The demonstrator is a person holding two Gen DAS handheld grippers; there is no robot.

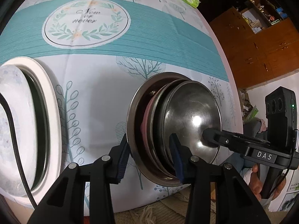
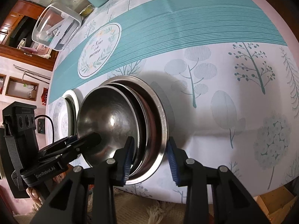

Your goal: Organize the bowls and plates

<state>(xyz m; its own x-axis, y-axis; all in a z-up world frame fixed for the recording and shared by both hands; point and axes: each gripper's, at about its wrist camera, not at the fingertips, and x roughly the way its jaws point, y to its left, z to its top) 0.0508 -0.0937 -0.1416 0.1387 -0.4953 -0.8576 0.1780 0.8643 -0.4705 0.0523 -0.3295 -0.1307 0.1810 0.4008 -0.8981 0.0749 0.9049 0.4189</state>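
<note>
Left wrist view: the left gripper [image 1: 149, 155] stands with its jaws spread across the near rim of the steel stack [image 1: 173, 128]; one blue pad sits outside the large steel plate [image 1: 133, 130], the other inside against the inner rims; neither pad is seen pressing, so I judge the jaws released around the rim, not clamped. The top steel bowl [image 1: 192, 119] is nested uppermost, with a pink dish [image 1: 147, 115] between the metal pieces. The right gripper [image 1: 209, 134] comes in from the right, its tip over the bowl's inside; its jaw state cannot be told here. A white plate [image 1: 50, 112] with a patterned dish on it lies well apart to the left, on the tablecloth [image 1: 104, 93].

Right wrist view: the right gripper [image 2: 149, 158] straddles the rim of the large steel plate [image 2: 160, 123], one pad inside, one outside, gaps visible; released. The left gripper [image 2: 87, 140] enters from the left, its fingers close together at the rim of the top steel bowl [image 2: 110, 119]; whether it grips cannot be told. Judgement: nesting serves compact storage; two opposed rim holds would steady the stack for moving.
</note>
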